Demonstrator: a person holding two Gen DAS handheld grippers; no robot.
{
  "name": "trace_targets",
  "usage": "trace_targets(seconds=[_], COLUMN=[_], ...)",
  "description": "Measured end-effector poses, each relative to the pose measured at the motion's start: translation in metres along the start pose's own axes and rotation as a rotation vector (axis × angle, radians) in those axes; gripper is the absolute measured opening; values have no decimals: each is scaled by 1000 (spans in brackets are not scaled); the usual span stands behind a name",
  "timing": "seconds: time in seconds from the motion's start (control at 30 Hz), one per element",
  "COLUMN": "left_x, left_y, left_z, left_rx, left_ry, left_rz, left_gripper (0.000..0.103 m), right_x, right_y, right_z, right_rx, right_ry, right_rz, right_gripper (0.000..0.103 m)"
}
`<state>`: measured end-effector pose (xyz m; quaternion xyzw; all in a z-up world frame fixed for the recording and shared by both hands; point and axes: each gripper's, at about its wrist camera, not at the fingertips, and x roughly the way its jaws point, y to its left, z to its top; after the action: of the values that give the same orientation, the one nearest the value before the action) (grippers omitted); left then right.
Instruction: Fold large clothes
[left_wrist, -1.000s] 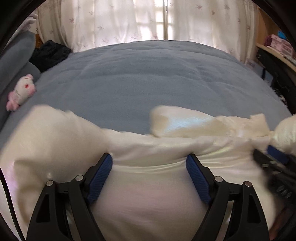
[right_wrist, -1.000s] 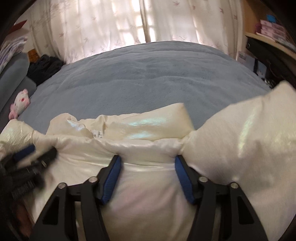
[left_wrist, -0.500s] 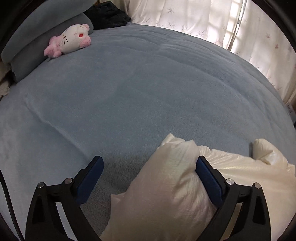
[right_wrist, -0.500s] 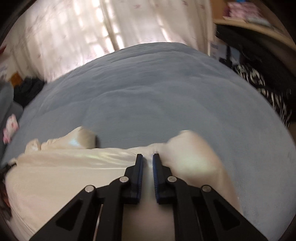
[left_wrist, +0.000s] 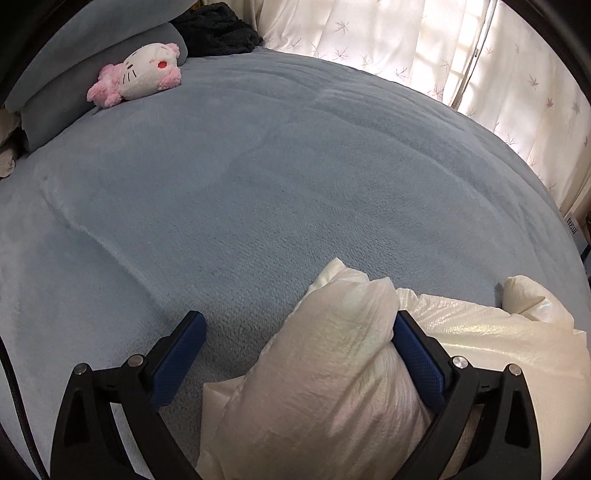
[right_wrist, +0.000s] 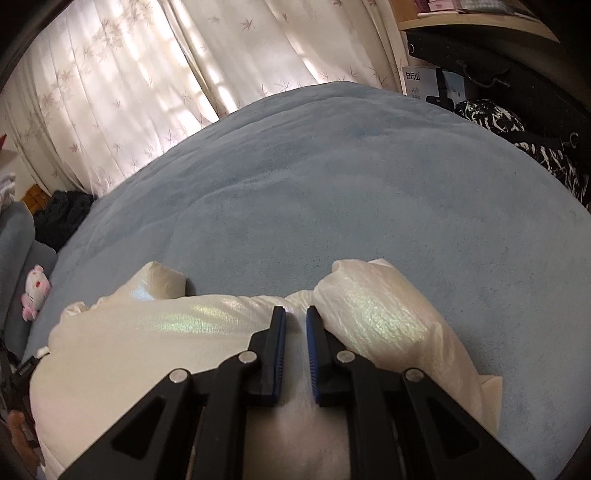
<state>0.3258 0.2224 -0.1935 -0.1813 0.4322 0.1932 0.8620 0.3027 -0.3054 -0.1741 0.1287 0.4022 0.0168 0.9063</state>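
Since a second ago both views have swung outward to the cream jacket's (left_wrist: 332, 387) two ends. On the left, the left hand-held gripper (left_wrist: 295, 354) gapes wide around a puffy sleeve, not gripping. Rightward, the right hand-held gripper (right_wrist: 296, 347) has narrowed nearly closed, seemingly pinching jacket fabric. With the garment lying near on the blue bed (left_wrist: 258, 184), a sleeve fold looks imminent.

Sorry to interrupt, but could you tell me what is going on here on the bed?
A person with a handheld gripper in each hand is folding a puffy cream jacket on a blue-grey blanket. The right gripper has its fingers nearly shut, pinching the fabric beside one sleeve. The left gripper is open, with the other sleeve bulging between its fingers. A pink plush toy lies by the pillow.
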Motion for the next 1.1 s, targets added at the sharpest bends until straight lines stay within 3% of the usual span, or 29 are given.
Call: trace_targets(seconds=[0.13, 0.27, 0.47, 0.63, 0.83, 1.1], left_x=[-18, -57, -138, -198, -250, -276], left_y=[-4, -9, -9, -2, 0, 23], left_z=[4, 2, -2, -21, -60, -100], left_rx=[43, 109, 201, 228, 243, 221], left_ry=[-28, -83, -166, -199, -161, -93], left_rz=[35, 20, -58, -109, -191, -249], left_gripper=[99, 99, 99, 99, 99, 99], right_x=[-1, -20, -70, -118, -166, -213], right_y=[11, 30, 56, 76, 96, 117], right_z=[8, 9, 10, 3, -14, -64], right_rx=[-70, -138, -144, -108, -98, -125], right_ry=[54, 63, 25, -21, -49, -37], right_rz=[-89, -165, -85, 15, 89, 167], right_gripper=[13, 19, 22, 30, 31, 39])
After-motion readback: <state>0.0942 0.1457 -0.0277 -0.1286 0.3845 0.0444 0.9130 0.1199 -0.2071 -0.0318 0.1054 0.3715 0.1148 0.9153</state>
